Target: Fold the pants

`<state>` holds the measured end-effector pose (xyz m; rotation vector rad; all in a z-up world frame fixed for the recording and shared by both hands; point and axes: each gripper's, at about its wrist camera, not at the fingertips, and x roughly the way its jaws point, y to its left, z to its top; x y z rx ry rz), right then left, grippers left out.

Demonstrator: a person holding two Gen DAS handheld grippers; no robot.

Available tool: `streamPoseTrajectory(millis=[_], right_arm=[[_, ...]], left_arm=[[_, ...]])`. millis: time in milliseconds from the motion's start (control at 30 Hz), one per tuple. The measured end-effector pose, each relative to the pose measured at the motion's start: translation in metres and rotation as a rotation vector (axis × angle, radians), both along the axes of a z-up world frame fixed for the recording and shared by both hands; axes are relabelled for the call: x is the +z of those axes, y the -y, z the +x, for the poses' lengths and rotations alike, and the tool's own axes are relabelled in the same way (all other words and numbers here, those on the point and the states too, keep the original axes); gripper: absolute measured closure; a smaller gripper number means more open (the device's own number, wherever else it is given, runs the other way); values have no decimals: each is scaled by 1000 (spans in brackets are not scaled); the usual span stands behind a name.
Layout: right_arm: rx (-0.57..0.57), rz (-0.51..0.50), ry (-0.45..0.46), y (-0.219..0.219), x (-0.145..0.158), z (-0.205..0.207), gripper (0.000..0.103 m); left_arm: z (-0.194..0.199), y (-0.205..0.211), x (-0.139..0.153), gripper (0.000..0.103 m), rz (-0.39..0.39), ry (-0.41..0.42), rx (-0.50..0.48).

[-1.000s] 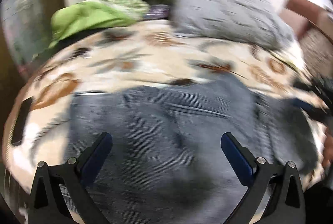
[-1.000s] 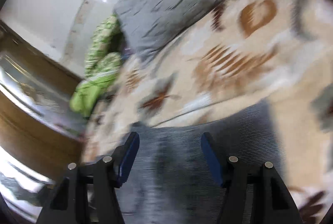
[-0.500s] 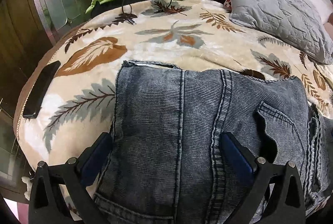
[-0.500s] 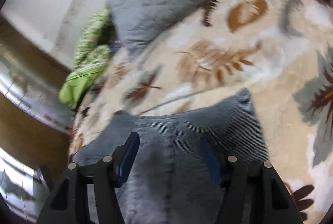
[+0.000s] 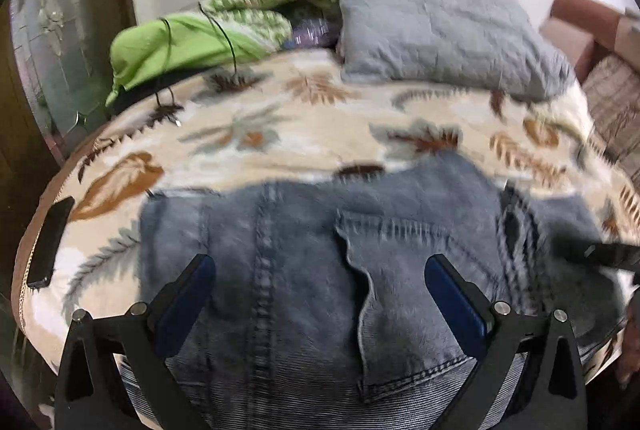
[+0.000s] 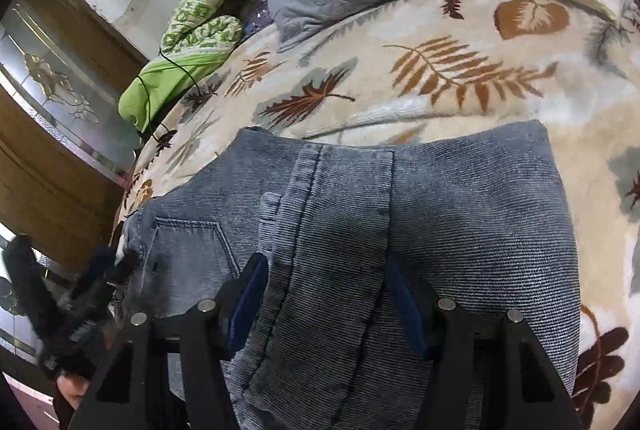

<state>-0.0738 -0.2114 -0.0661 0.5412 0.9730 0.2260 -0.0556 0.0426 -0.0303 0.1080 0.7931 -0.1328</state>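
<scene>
Pants: blue-grey denim pants (image 6: pixel 460 214) lie folded on the bed's leaf-print blanket (image 6: pixel 440 70), near its front edge, a back pocket (image 5: pixel 404 294) facing up.
Left gripper: left gripper (image 5: pixel 320 294) hovers over the pants with its blue-padded fingers (image 5: pixel 188 298) spread wide; the denim lies beneath and between them, and neither pad presses on it.
Right gripper: right gripper (image 6: pixel 328 298) stands with its fingers (image 6: pixel 250 294) about half apart, a raised fold of the pants with a stitched seam running up between them; whether the pads pinch that fold I cannot tell.
Bed, far side: a grey quilted pillow (image 5: pixel 440 34) and a green patterned bundle (image 5: pixel 256 2) lie by the wall, with a plain green cloth (image 5: pixel 168 46) and a thin dark cord (image 5: pixel 224 38) over it.
Bed, left edge: a dark phone (image 5: pixel 50 242) lies flat, well apart from the pants.
</scene>
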Motion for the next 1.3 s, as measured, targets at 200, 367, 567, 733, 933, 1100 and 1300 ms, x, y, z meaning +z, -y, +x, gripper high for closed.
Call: streamPoseTrajectory(millis=[200,367,567,733,933,1100,1300], right_arm=[[-23,32,120,12,24,-17,38],[-22,14,14,15,6,-11,38],[-3,-34,-3,9,2,-10,38],[-7,26,96,11,20,-20,38],[19,17,74,0,21,-22,38],[16,17,0,-12,1,-31,38],[45,-27,43,-20,-1,-28,28]], left_arm=[[14,0,-31,0,66,-137,54],[13,3,-32,0,88,-121,56],[13,1,-27,0,67,-108,55],[3,-7,-7,0,17,-10,64],[-2,-12,2,0,23,25,74],[11,-15,-29,0,69,-122,109],[12,-10,-32,0,90,-104,108]])
